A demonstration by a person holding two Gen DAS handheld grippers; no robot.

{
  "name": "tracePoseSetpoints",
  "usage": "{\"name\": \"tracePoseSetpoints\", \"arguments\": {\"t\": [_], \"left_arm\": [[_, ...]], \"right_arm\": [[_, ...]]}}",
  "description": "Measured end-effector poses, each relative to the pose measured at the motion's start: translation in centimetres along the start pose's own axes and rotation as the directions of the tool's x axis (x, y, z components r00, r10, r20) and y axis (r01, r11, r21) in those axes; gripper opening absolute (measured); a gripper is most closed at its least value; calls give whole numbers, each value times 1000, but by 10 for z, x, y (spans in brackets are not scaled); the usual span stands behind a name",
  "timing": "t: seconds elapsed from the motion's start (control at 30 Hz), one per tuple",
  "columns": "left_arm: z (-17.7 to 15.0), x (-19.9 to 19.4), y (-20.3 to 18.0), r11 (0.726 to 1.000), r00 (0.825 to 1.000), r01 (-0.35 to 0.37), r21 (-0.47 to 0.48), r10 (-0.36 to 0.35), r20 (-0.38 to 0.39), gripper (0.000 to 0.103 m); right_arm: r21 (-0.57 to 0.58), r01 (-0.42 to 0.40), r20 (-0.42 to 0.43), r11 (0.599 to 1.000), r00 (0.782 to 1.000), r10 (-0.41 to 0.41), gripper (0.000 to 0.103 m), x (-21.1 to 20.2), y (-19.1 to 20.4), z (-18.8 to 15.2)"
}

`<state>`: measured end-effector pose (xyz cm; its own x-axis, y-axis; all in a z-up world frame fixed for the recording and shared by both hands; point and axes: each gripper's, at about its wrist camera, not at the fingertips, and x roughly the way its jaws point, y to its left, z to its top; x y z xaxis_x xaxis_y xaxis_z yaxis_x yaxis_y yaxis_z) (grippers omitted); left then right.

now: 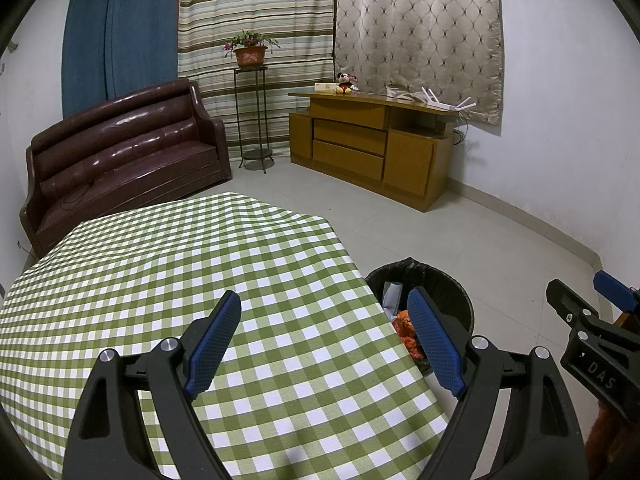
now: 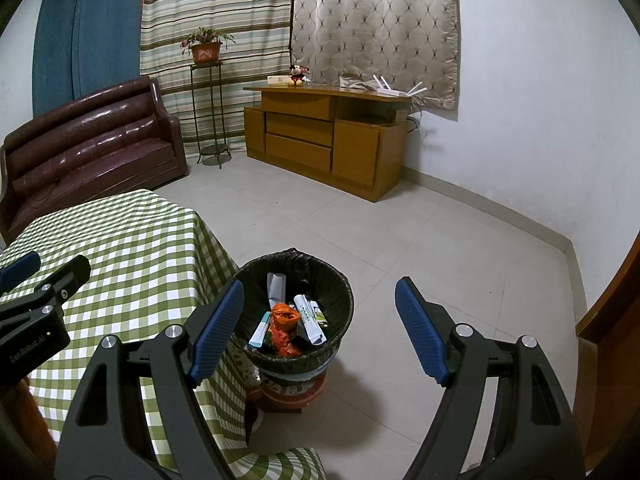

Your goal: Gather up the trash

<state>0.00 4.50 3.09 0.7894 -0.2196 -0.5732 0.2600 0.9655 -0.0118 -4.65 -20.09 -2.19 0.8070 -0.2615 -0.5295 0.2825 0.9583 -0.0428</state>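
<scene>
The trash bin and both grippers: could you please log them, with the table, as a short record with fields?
trash bin: on the floor beside the table, lined with a black bag
bin contents: orange wrapper, white packets, other scraps
table: green checked cloth, no trash visible on it
left gripper: jaws open, empty, over the table edge
right gripper: jaws open, empty, aimed towards the bin

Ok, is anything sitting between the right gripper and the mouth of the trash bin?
Nothing visible does. The right gripper is open and empty, with the bin straight ahead and below on the floor beside the table. Its mouth is uncovered, with wrappers already inside.
</scene>
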Motion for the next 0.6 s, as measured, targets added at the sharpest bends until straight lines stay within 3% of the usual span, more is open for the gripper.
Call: {"name": "tracePoseSetpoints", "arguments": {"t": [0.6], "left_arm": [[-1, 2, -7, 1000, 1000, -9, 23, 8, 24, 83]], "right_arm": [[0, 0, -2, 1000, 1000, 0, 76, 0, 0, 0]]}}
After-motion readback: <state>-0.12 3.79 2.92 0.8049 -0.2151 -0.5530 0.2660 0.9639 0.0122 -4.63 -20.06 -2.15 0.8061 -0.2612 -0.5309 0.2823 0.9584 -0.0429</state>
